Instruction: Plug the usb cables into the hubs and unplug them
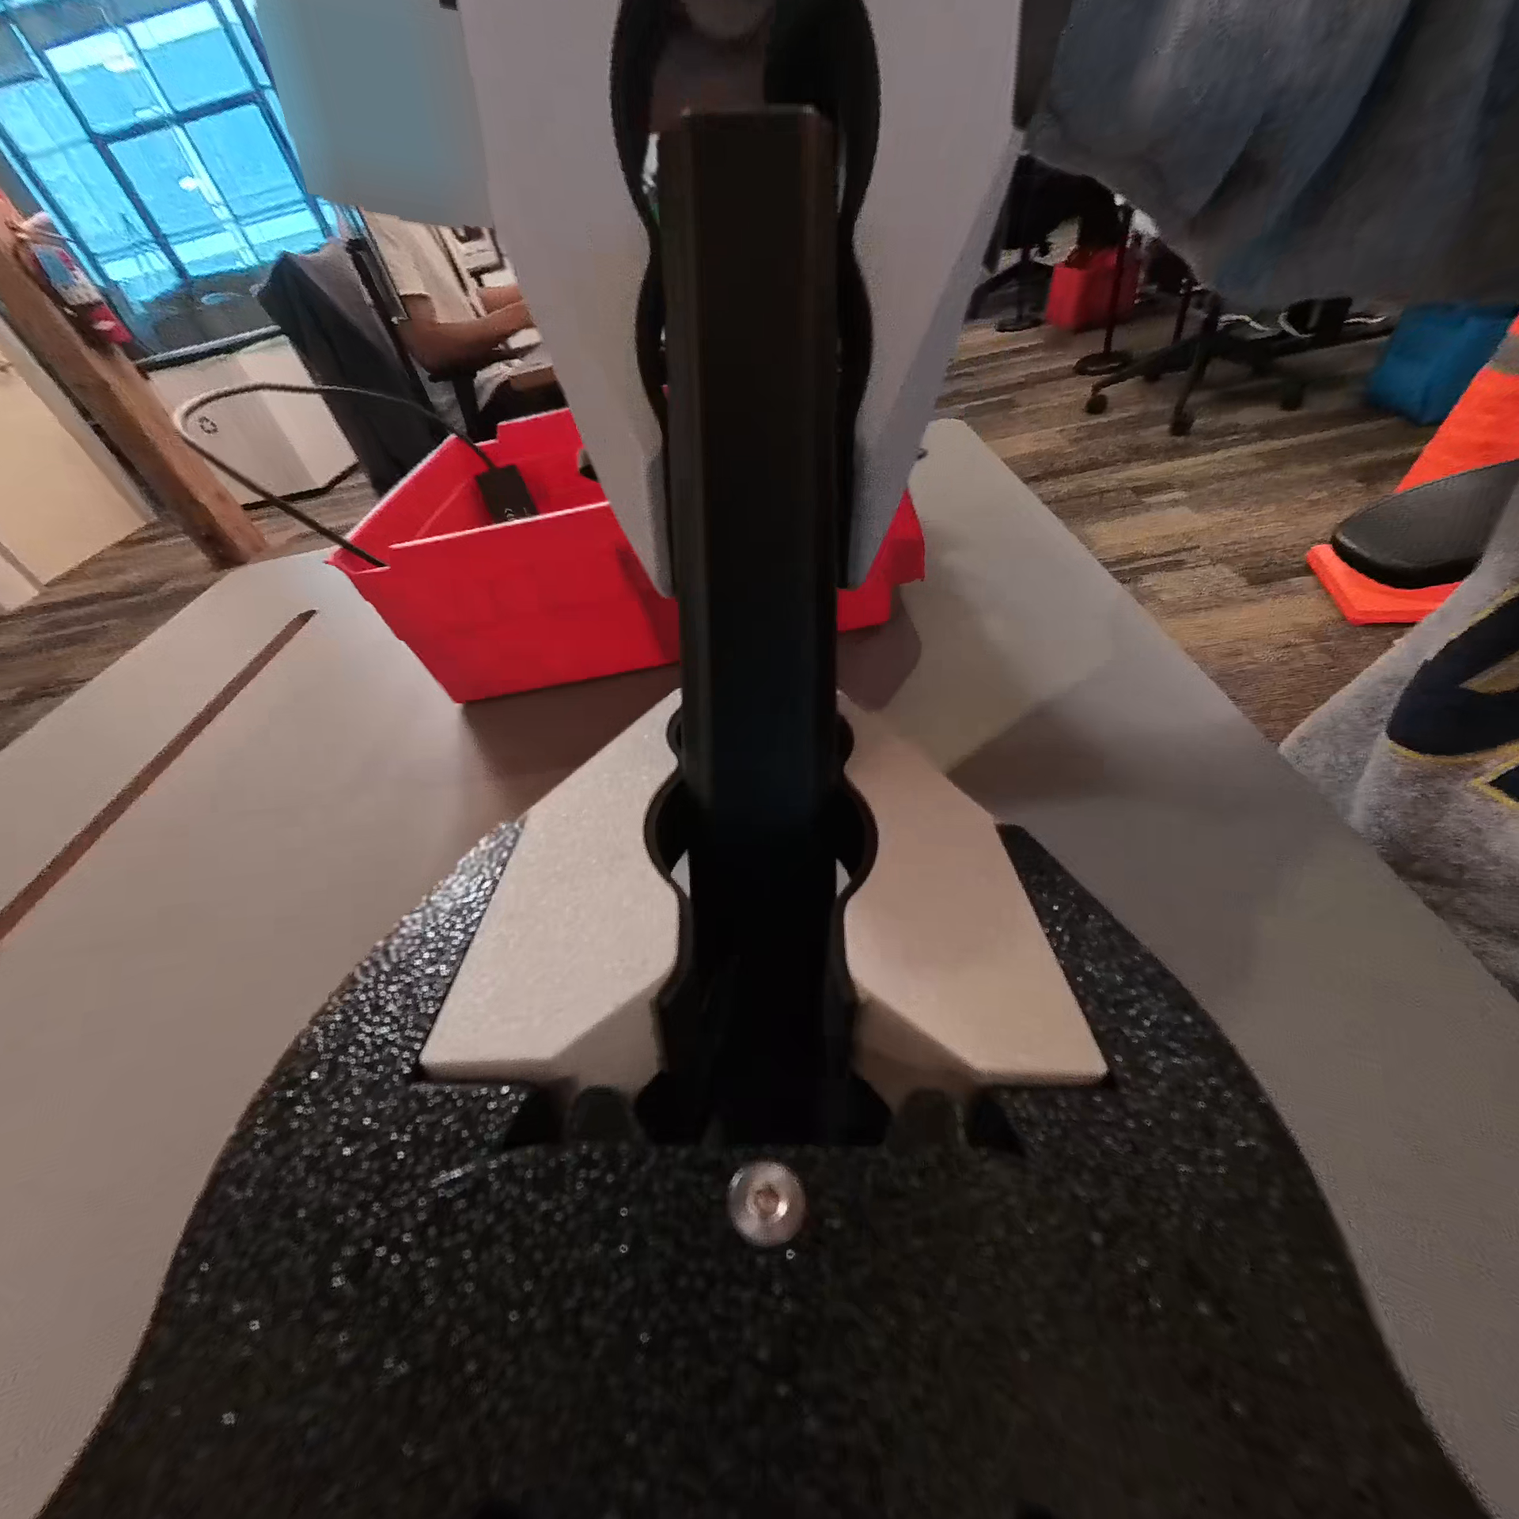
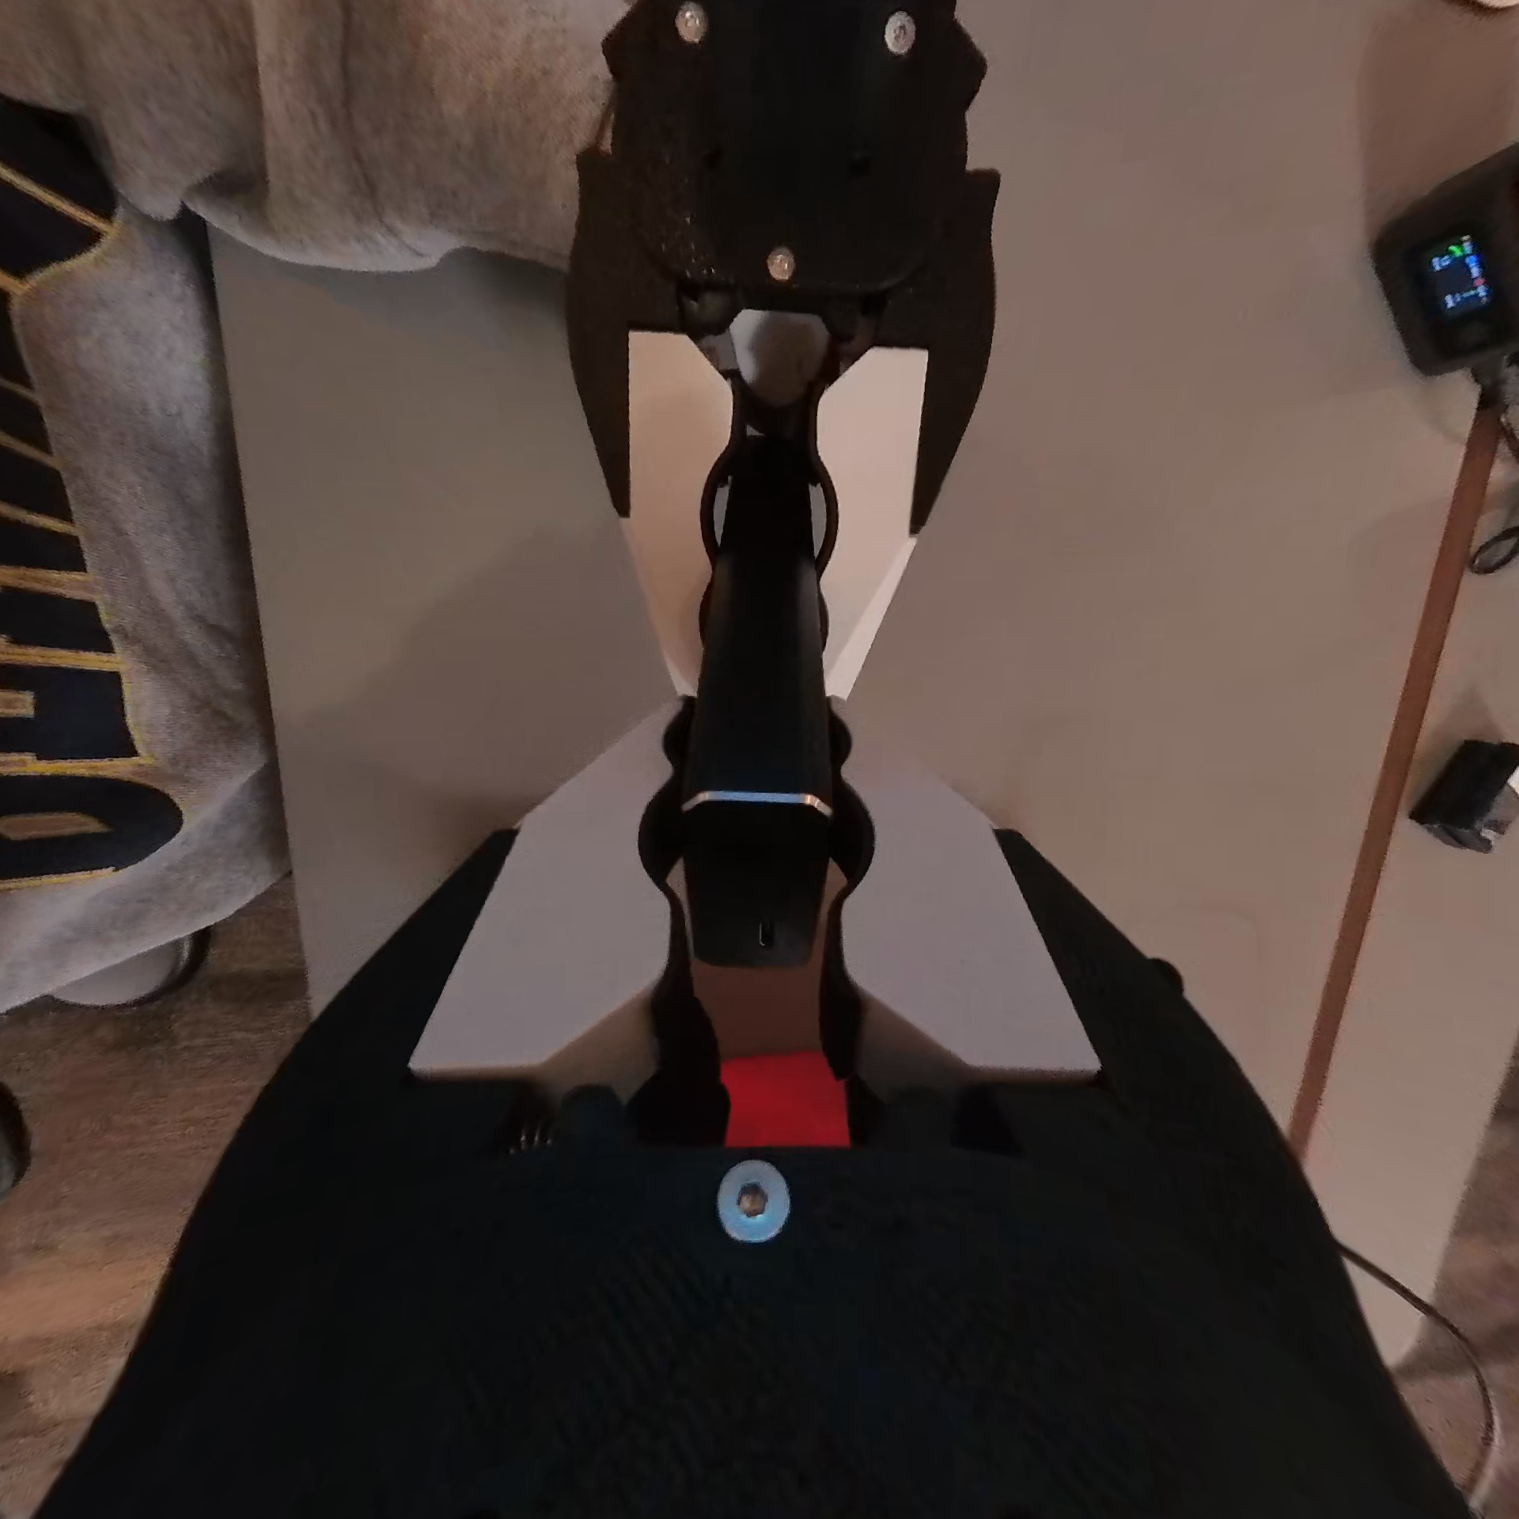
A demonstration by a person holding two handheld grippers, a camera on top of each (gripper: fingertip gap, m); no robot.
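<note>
My work surface is a pale grey-beige table [image 1: 247, 822], smooth and matte. A thin dark slot [image 1: 164, 764] runs diagonally across its left part in my left wrist view; the same line shows brown along the right side in my right wrist view. A red plastic bin [image 1: 526, 608] sits directly on the far part of the table, its front wall facing me. Inside it a black box [image 1: 505, 497] with a black cable [image 1: 329, 394] looping out over the rim. In my right wrist view, a small black device [image 2: 1467, 793] lies on the table beyond the slot, details too blurred to tell.
</note>
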